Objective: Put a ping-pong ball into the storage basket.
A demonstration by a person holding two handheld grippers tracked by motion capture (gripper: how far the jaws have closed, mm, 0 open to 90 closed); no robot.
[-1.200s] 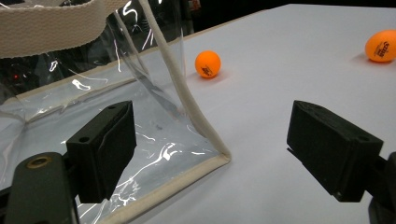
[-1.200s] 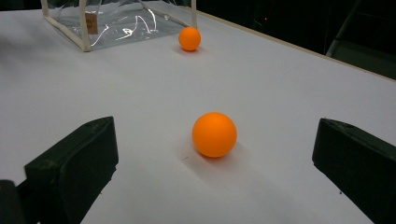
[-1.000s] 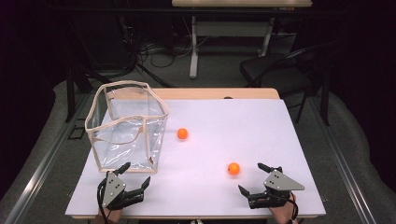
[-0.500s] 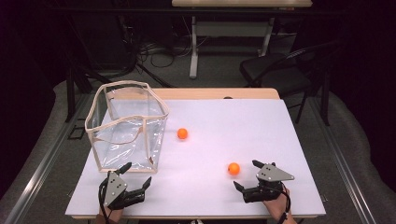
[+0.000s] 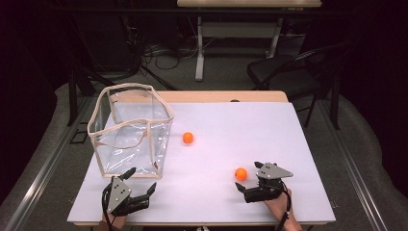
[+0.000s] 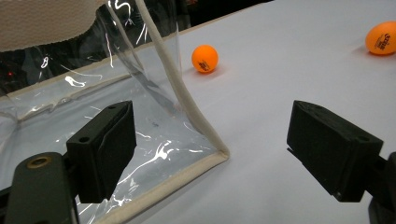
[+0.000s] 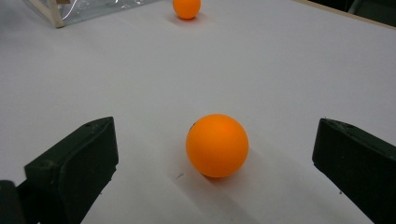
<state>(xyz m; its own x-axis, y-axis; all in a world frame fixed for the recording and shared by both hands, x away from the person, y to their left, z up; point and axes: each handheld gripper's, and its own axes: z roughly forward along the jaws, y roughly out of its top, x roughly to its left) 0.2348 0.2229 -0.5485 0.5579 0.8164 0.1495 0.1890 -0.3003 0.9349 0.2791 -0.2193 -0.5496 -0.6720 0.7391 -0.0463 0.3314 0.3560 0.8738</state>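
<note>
Two orange balls lie on the white table [image 5: 288,130]. The near ball [image 5: 241,173] rests just in front of my right gripper [image 5: 247,175], which is open, its jaws standing apart on either side of the ball [image 7: 217,145] without touching it. The far ball [image 5: 188,138] sits mid-table, close to a clear soft-sided box [image 5: 131,87] with a cream rim. My left gripper [image 5: 142,179] is open at the box's near right corner [image 6: 205,149], with nothing between its jaws. Both balls [image 6: 204,58] [image 6: 382,38] lie beyond it.
The table's front edge runs just behind both hands. A wooden strip [image 5: 226,96] borders the far side. Past it are a black chair [image 5: 288,72], cables and another table's legs [image 5: 199,43]. A corner of the box [image 7: 56,16] and the far ball [image 7: 187,8] lie beyond the right gripper.
My right gripper has slid left and forward, so the near ball now lies between its open jaws. The left gripper and both balls have stayed put.
</note>
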